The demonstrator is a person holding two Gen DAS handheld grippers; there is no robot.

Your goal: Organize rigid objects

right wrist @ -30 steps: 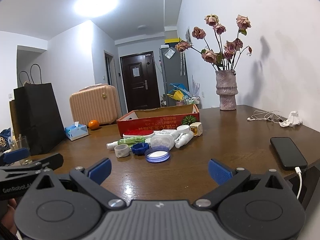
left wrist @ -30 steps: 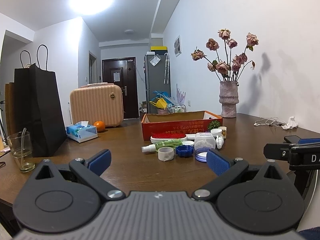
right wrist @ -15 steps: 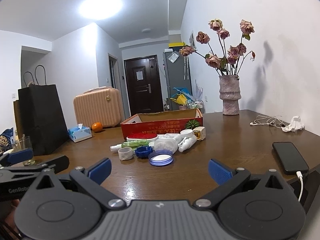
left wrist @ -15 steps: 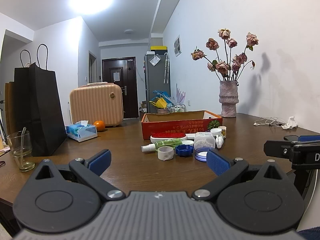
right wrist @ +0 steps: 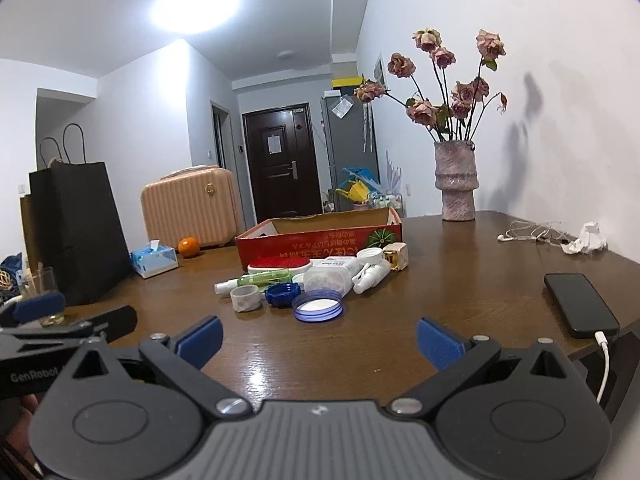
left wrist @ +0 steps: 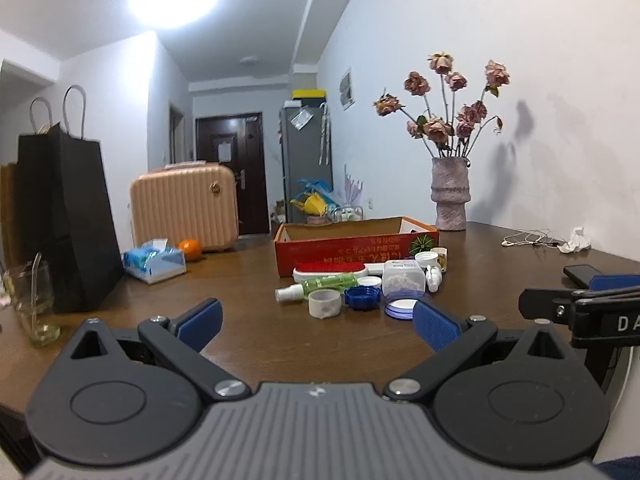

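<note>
L gripper and R gripper: jaws wide apart, nothing held. Small items clustered on table, touching front of red box. Phone fully visible R view only.

Your worktop is glossy dark wood — glare on it; the red box is matt cardboard, the vase rough stone-like.
</note>
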